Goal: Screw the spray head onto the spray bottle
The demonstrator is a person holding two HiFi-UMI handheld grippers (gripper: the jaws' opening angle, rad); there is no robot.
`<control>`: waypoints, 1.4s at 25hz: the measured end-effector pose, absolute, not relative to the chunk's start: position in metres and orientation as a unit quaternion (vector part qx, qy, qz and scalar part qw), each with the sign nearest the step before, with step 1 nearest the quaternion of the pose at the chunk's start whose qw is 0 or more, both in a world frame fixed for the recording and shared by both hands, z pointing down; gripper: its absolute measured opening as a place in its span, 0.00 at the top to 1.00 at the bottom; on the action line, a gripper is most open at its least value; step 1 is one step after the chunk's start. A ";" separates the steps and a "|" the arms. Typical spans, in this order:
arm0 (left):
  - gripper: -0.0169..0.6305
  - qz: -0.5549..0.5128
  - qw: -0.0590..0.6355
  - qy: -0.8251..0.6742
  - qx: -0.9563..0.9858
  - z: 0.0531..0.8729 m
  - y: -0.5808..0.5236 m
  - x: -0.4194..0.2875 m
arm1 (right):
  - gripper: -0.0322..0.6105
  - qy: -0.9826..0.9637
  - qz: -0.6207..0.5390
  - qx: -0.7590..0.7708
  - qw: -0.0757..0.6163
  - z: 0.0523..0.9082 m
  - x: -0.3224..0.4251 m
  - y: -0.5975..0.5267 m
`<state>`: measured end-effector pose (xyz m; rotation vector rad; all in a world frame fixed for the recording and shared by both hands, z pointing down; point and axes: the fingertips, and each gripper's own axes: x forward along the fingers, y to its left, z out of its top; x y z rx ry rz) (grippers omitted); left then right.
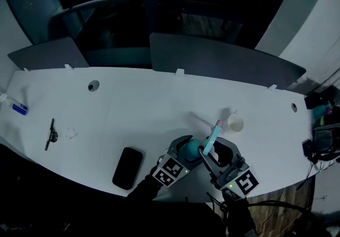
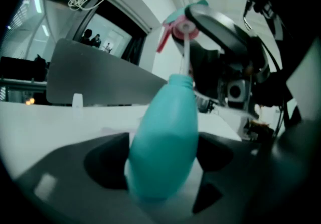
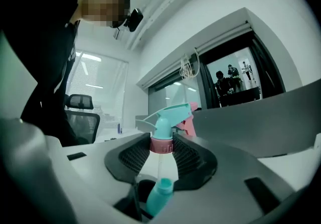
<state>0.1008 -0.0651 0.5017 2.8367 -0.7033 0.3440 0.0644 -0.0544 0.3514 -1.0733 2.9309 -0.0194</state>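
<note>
1. The spray bottle (image 1: 190,148) is being held over the near right part of the white table (image 1: 133,103), which is running left to right below a dark divider (image 1: 223,60) at its far edge.
2. The left gripper (image 1: 186,146) is clamping its jaws on the teal bottle's body.
3. The right gripper (image 1: 215,145) is gripping the spray head (image 3: 165,117), with its jaws pressing on both sides of the pink collar (image 3: 161,145).
4. A black phone (image 1: 128,167) is lying to the near left of the grippers.
5. A white cup (image 1: 235,123) is standing just beyond them.
6. The head is sitting clear of the bottle's neck, with only its thin tube (image 3: 160,165) reaching down to the mouth.
</note>
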 end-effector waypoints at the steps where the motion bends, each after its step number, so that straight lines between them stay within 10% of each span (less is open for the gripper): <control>1: 0.36 0.116 0.100 -0.238 0.959 0.502 -0.065 0.101 | 0.74 0.939 -0.011 -0.344 0.001 0.363 0.063 -0.056; 28: 0.36 0.107 0.110 -0.306 0.940 0.502 -0.070 0.095 | 0.74 0.902 0.008 -0.432 0.011 0.413 0.066 -0.057; 35: 0.36 0.180 0.016 -0.163 0.970 0.506 -0.053 0.089 | 0.74 0.919 -0.005 -0.394 0.000 0.414 0.063 -0.055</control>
